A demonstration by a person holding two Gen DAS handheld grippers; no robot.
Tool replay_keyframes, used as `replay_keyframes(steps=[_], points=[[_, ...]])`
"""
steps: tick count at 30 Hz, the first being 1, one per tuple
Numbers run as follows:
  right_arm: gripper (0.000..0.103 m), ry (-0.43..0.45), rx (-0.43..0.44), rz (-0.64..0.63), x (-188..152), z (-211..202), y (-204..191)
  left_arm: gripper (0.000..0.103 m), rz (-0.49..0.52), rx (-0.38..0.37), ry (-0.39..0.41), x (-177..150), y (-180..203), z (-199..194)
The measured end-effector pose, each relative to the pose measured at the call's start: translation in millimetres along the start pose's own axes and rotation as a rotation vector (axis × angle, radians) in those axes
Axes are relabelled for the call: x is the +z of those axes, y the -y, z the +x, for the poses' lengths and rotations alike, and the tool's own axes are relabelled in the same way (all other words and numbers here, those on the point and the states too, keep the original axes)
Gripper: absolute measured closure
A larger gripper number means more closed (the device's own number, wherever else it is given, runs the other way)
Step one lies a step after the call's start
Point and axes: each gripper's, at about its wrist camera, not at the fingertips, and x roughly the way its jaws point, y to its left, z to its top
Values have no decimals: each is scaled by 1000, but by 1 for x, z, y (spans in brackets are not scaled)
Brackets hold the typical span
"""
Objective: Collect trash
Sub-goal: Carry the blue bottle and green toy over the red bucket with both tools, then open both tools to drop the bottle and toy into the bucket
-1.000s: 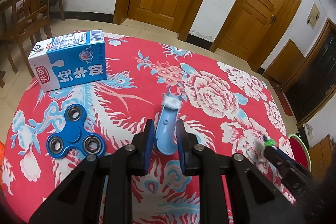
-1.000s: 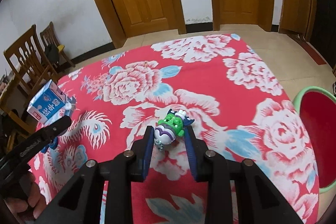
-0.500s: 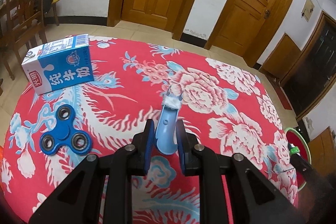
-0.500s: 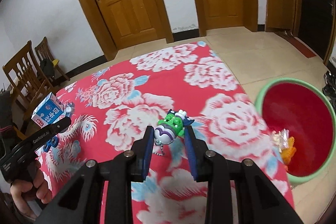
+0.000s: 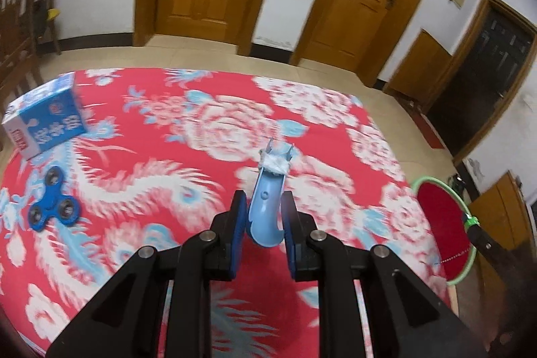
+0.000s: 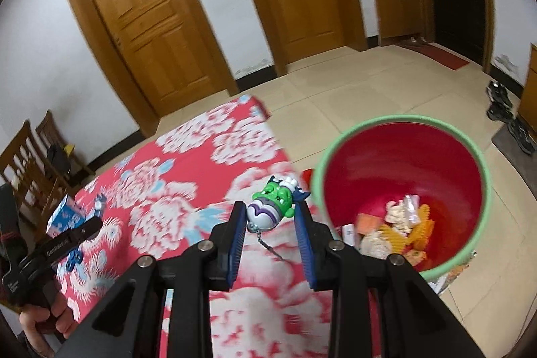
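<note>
My left gripper [image 5: 263, 210] is shut on a curved light-blue plastic piece [image 5: 266, 207] with a white wad at its far end, held above the red floral tablecloth [image 5: 201, 130]. My right gripper [image 6: 270, 215] is shut on a small green and purple toy figure [image 6: 273, 205] with a thin chain hanging below it, at the table's right edge beside the red bin with a green rim [image 6: 402, 163]. The bin holds several scraps and wrappers. In the left wrist view the bin [image 5: 439, 207] shows at the far right, with the toy's green tip in front of it.
A blue and white milk carton [image 5: 47, 119] and a blue fidget spinner [image 5: 53, 207] lie on the table's left side. Wooden chairs [image 5: 20, 19] stand at the left. Wooden doors line the back wall. Shoes [image 6: 503, 103] lie on the tiled floor.
Both grippers have swung right with their loads. The right gripper went from over the table's middle to its right edge, so the bin now fills its view. The carton and spinner stayed put.
</note>
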Motion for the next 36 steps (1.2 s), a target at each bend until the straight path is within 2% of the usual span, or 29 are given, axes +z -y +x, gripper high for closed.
replay_keyframes(steps=[13,25,34,36], points=[[71,24,-64,132,-2,-10,82,83,144,-113,-63,-16,92,13],[68,-7,-86,212,-10,3,127,83,262,-196,-125,-34,160,35],[55,12,-87,246,-9,-2,147,83,326,-248,-145,-44,197,48],[48,8,-97,250,-9,-4,150,83,348,-261,-155,-47,205,51]])
